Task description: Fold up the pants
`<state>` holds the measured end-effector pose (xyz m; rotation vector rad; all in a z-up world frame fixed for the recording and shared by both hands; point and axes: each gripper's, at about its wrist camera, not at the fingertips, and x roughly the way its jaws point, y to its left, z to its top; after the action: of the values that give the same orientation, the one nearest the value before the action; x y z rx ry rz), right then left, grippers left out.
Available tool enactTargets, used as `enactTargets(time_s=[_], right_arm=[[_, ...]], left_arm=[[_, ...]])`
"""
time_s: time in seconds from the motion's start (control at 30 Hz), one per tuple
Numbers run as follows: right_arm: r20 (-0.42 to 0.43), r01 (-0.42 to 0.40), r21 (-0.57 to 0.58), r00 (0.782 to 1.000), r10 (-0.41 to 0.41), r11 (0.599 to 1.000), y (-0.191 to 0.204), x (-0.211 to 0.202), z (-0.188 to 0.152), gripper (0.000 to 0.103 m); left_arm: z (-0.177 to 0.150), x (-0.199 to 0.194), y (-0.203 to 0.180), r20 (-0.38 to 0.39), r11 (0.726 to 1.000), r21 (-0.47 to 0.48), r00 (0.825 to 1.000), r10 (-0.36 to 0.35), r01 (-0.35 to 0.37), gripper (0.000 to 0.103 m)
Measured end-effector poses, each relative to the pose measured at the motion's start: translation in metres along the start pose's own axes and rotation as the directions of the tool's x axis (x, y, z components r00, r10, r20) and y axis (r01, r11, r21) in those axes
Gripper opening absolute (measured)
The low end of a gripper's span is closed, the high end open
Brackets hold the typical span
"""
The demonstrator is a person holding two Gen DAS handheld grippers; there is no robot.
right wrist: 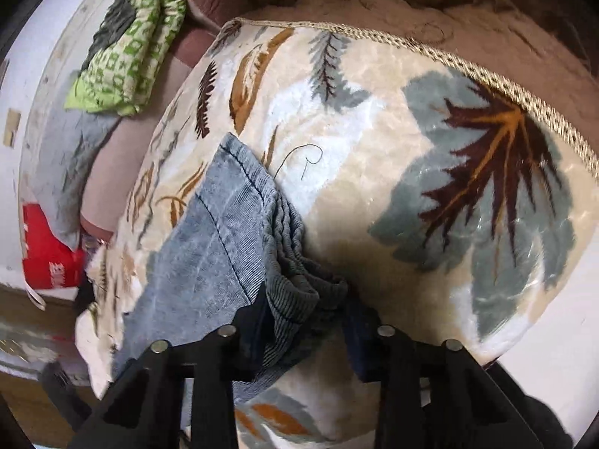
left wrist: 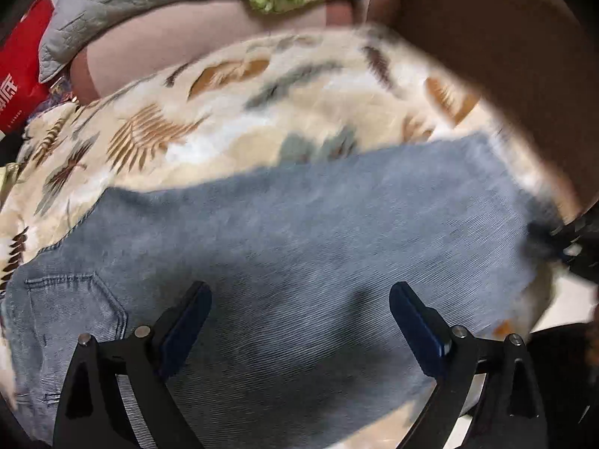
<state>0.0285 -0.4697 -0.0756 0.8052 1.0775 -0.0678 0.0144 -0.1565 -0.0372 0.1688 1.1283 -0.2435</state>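
Light blue denim pants (left wrist: 299,232) lie flat across a cream blanket (left wrist: 224,131) with a leaf print, a back pocket (left wrist: 75,307) at the lower left. My left gripper (left wrist: 299,299) hovers over the pants with its jaws wide apart and nothing between them. In the right wrist view the stacked leg ends of the pants (right wrist: 224,232) bunch up between the pads of my right gripper (right wrist: 307,310), which is shut on the fabric. That gripper shows as a dark blur (left wrist: 569,239) at the right end of the pants in the left wrist view.
A green patterned cloth (right wrist: 127,52) and a grey quilted cloth (left wrist: 112,0) lie beyond the blanket on a brown cushion (left wrist: 168,45). A red package (left wrist: 22,75) sits at far left. A corded trim (right wrist: 486,75) marks the blanket's far edge.
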Motion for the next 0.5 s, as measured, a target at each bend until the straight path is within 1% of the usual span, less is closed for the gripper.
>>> enactTargets(time_s=[0.03,0.07,0.1,0.17,0.23,0.27,0.3,0.33,0.37,0.4,0.43,0.47,0.5], right_arm=[[0.006,0.021,-0.024,1.0,-0.02,1.0,0.004,0.0,0.0,0.033],[0.014,0.046,-0.052,0.999,-0.045,0.998,0.009,0.001,-0.001,0.033],[0.021,0.064,-0.073,0.998,-0.063,0.995,0.013,0.001,-0.001,0.031],[0.033,0.094,-0.11,0.995,-0.091,0.99,0.022,-0.001,0.0,0.028],[0.061,0.111,-0.15,0.993,-0.103,0.982,0.037,-0.009,0.0,0.027],[0.089,0.12,-0.188,0.991,-0.105,0.975,0.051,-0.017,0.0,0.027],[0.114,0.124,-0.224,0.988,-0.1,0.967,0.065,-0.025,-0.002,0.027],[0.146,0.127,-0.27,0.985,-0.09,0.955,0.084,-0.034,-0.006,0.027],[0.183,0.131,-0.332,0.981,-0.072,0.934,0.108,-0.044,-0.012,0.027],[0.216,0.133,-0.399,0.975,-0.048,0.907,0.135,-0.052,-0.022,0.027],[0.228,0.128,-0.44,0.973,-0.028,0.889,0.151,-0.057,-0.03,0.027],[0.236,0.114,-0.502,0.972,0.009,0.857,0.177,-0.061,-0.046,0.027],[0.236,0.105,-0.551,0.971,0.035,0.828,0.197,-0.063,-0.061,0.027]], left_arm=[[-0.007,0.023,-0.008,-0.091,0.999,0.051,0.996,0.007,-0.002,0.098],[-0.011,0.02,-0.013,-0.015,0.996,0.081,0.999,0.03,-0.029,0.103],[-0.011,0.021,-0.013,-0.007,0.996,0.086,0.999,0.032,-0.031,0.103],[-0.01,0.018,-0.011,-0.036,0.999,0.045,0.999,0.007,-0.005,0.103],[-0.006,0.02,-0.007,-0.048,0.998,0.056,0.999,-0.006,0.009,0.103],[0.006,0.026,0.003,-0.048,0.998,0.046,0.998,-0.034,0.036,0.102],[0.023,0.04,0.024,-0.041,0.998,0.028,0.997,-0.061,0.062,0.102],[0.023,0.034,0.033,-0.028,0.997,-0.005,0.996,-0.082,0.082,0.102],[0.022,0.024,0.049,0.003,0.991,-0.062,0.993,-0.115,0.115,0.102],[0.018,0.011,0.066,0.037,0.984,-0.104,0.989,-0.145,0.148,0.102],[0.014,0.0,0.084,0.078,0.974,-0.146,0.983,-0.165,0.175,0.102],[0.007,-0.015,0.11,0.118,0.963,-0.205,0.981,-0.155,0.177,0.102],[0.0,-0.028,0.128,0.143,0.953,-0.251,0.98,-0.137,0.17,0.102]])
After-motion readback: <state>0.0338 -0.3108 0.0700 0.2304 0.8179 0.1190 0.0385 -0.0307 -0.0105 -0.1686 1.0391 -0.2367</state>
